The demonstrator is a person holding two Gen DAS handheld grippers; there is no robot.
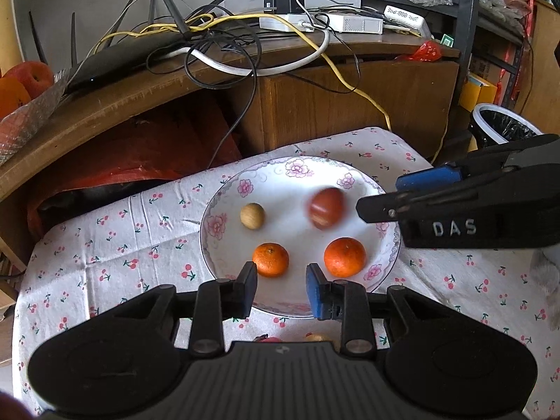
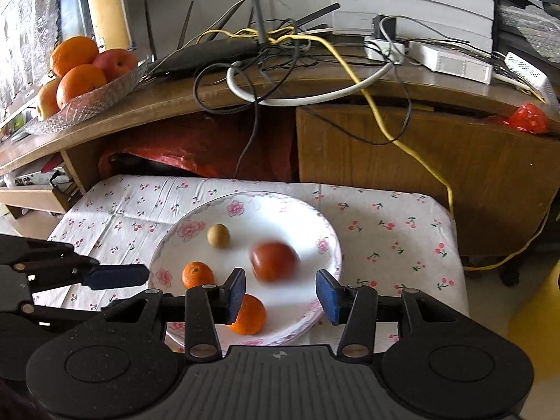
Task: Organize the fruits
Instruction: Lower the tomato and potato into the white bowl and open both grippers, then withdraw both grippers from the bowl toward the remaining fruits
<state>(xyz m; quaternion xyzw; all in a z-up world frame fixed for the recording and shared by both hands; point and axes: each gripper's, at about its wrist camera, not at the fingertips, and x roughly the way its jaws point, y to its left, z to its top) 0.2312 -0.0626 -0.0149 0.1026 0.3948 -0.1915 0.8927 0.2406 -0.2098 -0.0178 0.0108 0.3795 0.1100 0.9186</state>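
Left wrist view. The left gripper is wide open and holds nothing. It hovers at the near rim of the floral plate, which rests on the cherry-print tablecloth. Four fruits lie on the plate: a left mandarin just ahead of the left finger, a right mandarin just ahead of the right finger, a small tan round fruit farther back, and a red fruit behind the right mandarin. The red fruit is blurred, so its kind and long axis cannot be determined. The right gripper enters from the right, its tips just beside the red fruit. Two more fruits show at the near table edge, mostly hidden behind the gripper body.

Right wrist view. The right gripper is wide open and empty. The red fruit lies just ahead, between the fingers' lines and apart from both pads; judged, this gripper is nearer to it. One mandarin is partly covered by the left finger; the other sits farther left. The tan fruit lies beyond. The left gripper's blue tip reaches the plate's left rim.
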